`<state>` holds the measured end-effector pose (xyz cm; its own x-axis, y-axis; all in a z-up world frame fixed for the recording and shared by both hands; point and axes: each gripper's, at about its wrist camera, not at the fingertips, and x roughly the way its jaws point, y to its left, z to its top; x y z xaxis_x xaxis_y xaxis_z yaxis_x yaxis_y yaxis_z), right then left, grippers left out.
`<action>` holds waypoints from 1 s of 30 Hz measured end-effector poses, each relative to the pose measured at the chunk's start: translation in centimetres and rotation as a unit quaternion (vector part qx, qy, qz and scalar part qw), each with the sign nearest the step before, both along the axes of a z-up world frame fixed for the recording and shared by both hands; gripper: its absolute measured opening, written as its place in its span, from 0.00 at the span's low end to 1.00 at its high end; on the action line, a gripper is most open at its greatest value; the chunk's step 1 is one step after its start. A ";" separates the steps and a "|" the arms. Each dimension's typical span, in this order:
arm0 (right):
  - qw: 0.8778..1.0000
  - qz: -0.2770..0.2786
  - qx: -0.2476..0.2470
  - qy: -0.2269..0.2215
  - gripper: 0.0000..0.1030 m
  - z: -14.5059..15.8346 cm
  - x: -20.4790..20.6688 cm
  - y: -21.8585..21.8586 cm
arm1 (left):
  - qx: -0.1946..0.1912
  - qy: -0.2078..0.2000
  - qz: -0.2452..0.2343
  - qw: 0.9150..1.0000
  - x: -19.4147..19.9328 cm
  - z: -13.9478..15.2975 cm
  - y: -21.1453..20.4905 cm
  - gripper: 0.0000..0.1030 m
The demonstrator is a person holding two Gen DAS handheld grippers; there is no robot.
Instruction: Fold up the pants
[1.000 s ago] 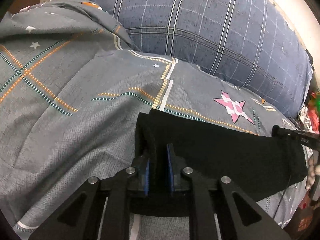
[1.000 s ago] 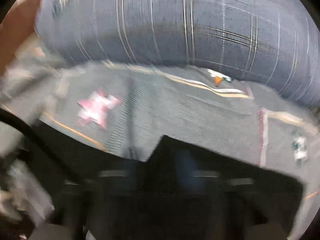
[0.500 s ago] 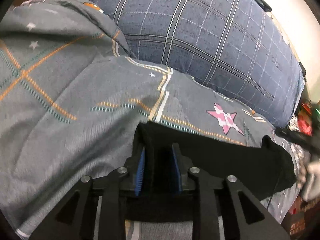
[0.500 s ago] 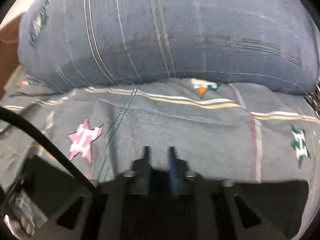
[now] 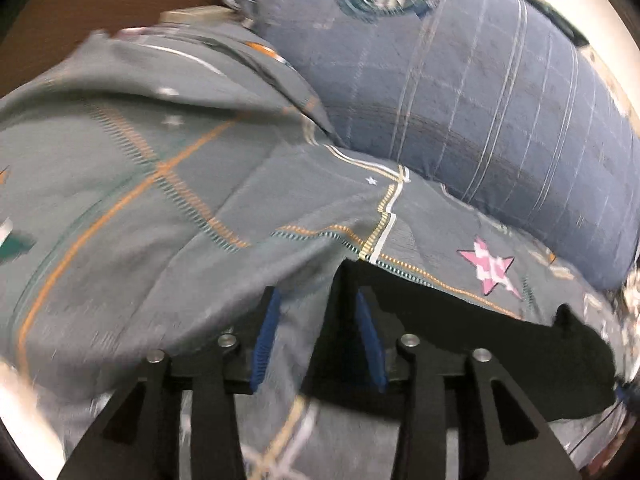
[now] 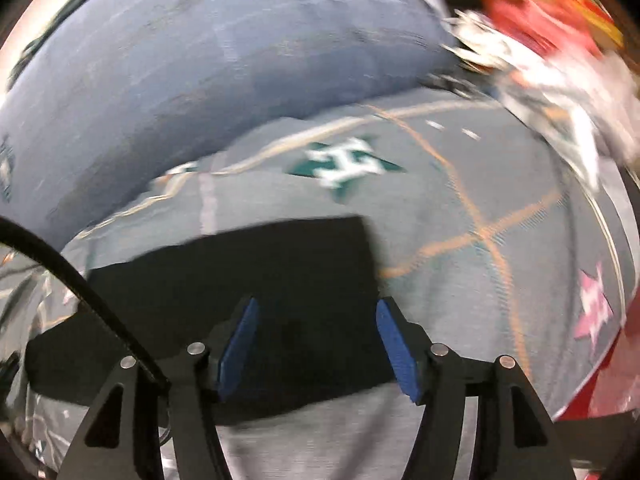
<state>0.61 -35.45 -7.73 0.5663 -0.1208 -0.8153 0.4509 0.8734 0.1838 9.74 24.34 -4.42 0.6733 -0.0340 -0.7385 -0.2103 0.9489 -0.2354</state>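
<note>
Left gripper [image 5: 316, 332] jaws wide, empty; right gripper [image 6: 316, 344] same. Folded black fabric pants [image 6: 240, 280] flat on grey patterned bedspread [image 5: 160, 220], beneath right jaws, right of left ones. Looks soft, light, floppy; pinch at corners, both layers.

One black pants [image 5: 460, 344], two grippers — left gripper [image 5: 318, 312], right gripper [image 6: 316, 320] — one pillow [image 5: 480, 112], one bedspread [image 5: 140, 208]

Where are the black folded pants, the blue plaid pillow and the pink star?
black folded pants [image 6: 256, 280], right wrist view, middle of the top layer
blue plaid pillow [image 5: 480, 112], left wrist view, its broad face
pink star [image 5: 489, 266], left wrist view, star's centre
</note>
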 end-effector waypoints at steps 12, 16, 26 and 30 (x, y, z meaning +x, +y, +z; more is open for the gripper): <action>0.999 0.046 -0.024 0.001 0.70 -3.1 1.5 0.9 | -0.029 -0.002 -0.041 0.999 -4.3 1.5 -8.3 0.47; 0.998 0.058 -0.013 -0.020 0.26 -2.3 1.0 0.1 | -0.024 -0.006 -0.060 0.998 -4.5 1.9 -10.1 0.47; 1.000 -0.001 -0.030 -0.007 0.55 -2.4 0.3 -2.0 | -0.022 -0.006 -0.061 0.998 -4.6 1.8 -9.2 0.47; 0.999 -0.019 -0.036 -0.036 0.62 -1.0 -1.0 -1.7 | -0.039 0.001 -0.047 0.998 -4.8 1.3 -7.9 0.47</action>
